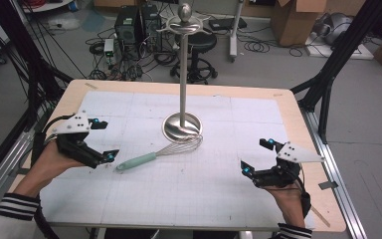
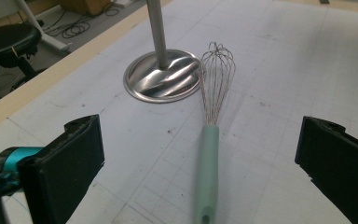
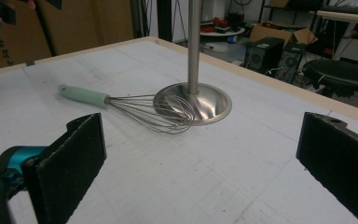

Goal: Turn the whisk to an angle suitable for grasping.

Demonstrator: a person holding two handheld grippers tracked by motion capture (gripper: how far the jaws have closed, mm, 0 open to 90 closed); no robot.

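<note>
Left gripper (image 1: 104,141) hovers just above the tabletop (image 1: 144,199) with its jaws spread wide and nothing between them. It sits just beside the handle end of the whisk (image 1: 159,152), and in the left gripper view the mint handle (image 2: 207,172) runs up the centre of the gap between the jaws. That alignment suits a grasp on the handle: closing the jaws there would likely clamp it across its width.

Whisk position: it lies flat near the middle of the tabletop, handle pointing toward the left gripper, wire head (image 3: 161,113) lying against the rim of the stand (image 1: 182,74) base; whether wire and base actually meet cannot be told. The handle is the thicker, firmer part, so it is the sensible grip point; the wires would probably flex and slip.

Stand: a steel pole on a round dished base (image 2: 163,77), upright behind the whisk. Hooks (image 1: 185,26) radiate from its top, under a ball finial. These look meant for hanging utensils, which would explain why the whisk lies at its foot.

Right gripper (image 1: 258,157) is also released, jaws wide apart and empty, held low at the right side of the tabletop, well apart from the whisk. Its jaws face the stand, a position from which it could likely steady the base.
</note>
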